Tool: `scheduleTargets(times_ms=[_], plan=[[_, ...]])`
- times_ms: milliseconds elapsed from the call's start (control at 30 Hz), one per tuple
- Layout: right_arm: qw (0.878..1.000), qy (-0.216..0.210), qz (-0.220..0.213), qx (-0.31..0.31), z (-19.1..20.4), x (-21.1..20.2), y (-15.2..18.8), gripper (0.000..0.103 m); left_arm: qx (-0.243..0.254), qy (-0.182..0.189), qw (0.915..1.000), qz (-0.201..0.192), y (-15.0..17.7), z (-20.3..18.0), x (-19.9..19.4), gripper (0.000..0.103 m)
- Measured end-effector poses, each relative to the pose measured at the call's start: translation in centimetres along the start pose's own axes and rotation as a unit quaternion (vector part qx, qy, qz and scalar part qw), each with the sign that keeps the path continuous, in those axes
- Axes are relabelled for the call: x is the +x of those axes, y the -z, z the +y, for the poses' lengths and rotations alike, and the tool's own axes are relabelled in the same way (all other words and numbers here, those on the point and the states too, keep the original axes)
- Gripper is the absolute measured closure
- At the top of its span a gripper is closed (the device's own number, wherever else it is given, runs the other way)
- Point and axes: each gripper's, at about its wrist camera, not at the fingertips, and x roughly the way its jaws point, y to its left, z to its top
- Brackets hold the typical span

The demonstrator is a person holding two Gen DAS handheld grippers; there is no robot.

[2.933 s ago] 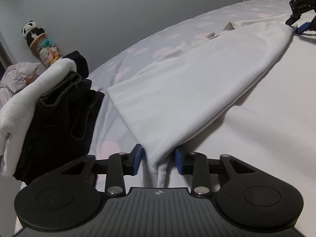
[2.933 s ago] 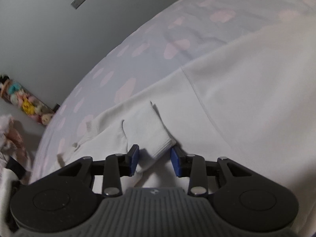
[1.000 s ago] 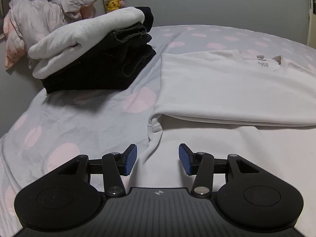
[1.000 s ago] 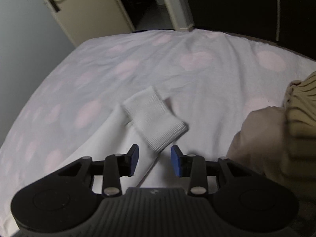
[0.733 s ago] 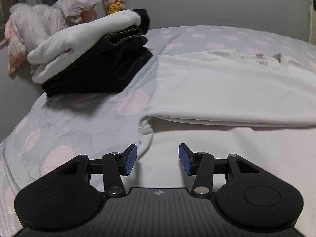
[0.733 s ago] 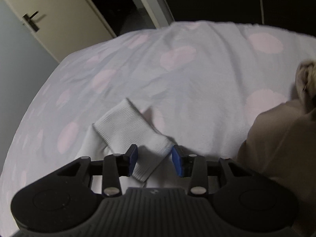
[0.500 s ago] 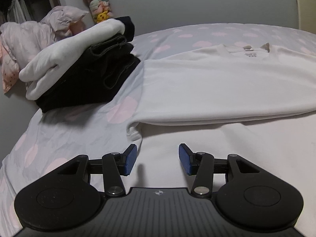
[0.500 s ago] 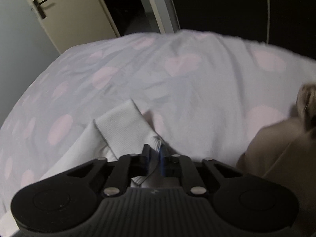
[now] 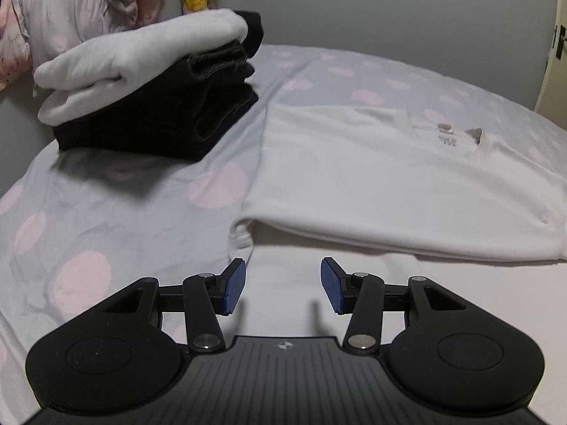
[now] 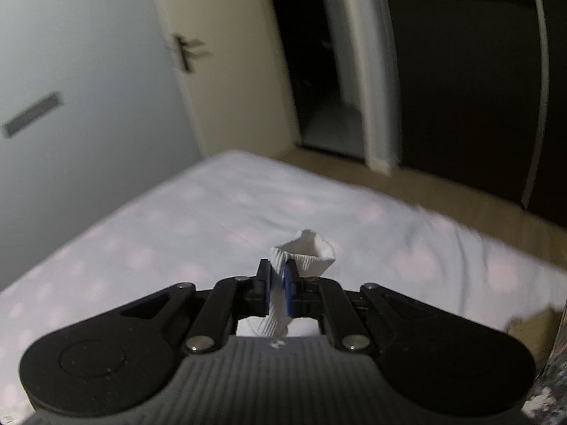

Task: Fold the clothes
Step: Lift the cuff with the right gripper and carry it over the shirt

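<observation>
A white long-sleeved top [image 9: 372,177] lies half folded on the bed, its collar label toward the far right. My left gripper [image 9: 282,283] hovers open over the near white layer, just in front of the folded edge, with nothing between its blue pads. In the right wrist view my right gripper [image 10: 278,292] is shut on the ribbed white sleeve cuff [image 10: 312,253], which sticks up past the fingertips, lifted above the bed. The rest of the sleeve is hidden below the gripper.
A stack of folded clothes [image 9: 152,95], black with a white piece on top, sits at the back left of the spotted bed sheet [image 9: 106,212]. Pink bedding [image 9: 71,10] lies behind it. An open door [image 10: 219,71] and a dark doorway stand beyond the bed's far edge.
My right gripper closed on the sleeve cuff and rose well above the bed with it. My left gripper stayed open and shifted only slightly over the folded edge.
</observation>
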Motion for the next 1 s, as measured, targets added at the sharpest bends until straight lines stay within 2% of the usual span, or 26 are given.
scheduleTargets(times_ms=[200,267,367,533,767,1000], plan=[[0.994,-0.065,-0.048,-0.072,11.4,-10.0,-3.0,0.094,-0.004,0.03,0.9995,0.011,-0.1,2.0,-0.1,0.048],[0.99,-0.084,-0.059,-0.099,15.3,-13.1,-2.8,0.094,-0.003,0.045,0.9987,0.025,-0.3,2.6,0.2,0.048],[0.983,-0.113,-0.065,-0.133,21.1,-17.1,-1.4,0.094,0.008,0.046,0.9983,0.036,-0.4,3.5,0.5,0.048],[0.971,-0.144,-0.067,-0.181,29.7,-21.6,3.5,0.094,-0.006,0.046,0.9986,0.027,-0.6,5.9,0.2,0.048],[0.954,-0.184,-0.046,-0.231,39.8,-25.1,12.9,0.094,-0.069,0.086,0.9929,0.043,-2.0,9.6,0.3,0.048],[0.944,-0.198,0.009,-0.265,45.5,-22.9,22.6,0.094,-0.096,0.11,0.9879,0.053,-2.5,11.2,1.0,0.048]])
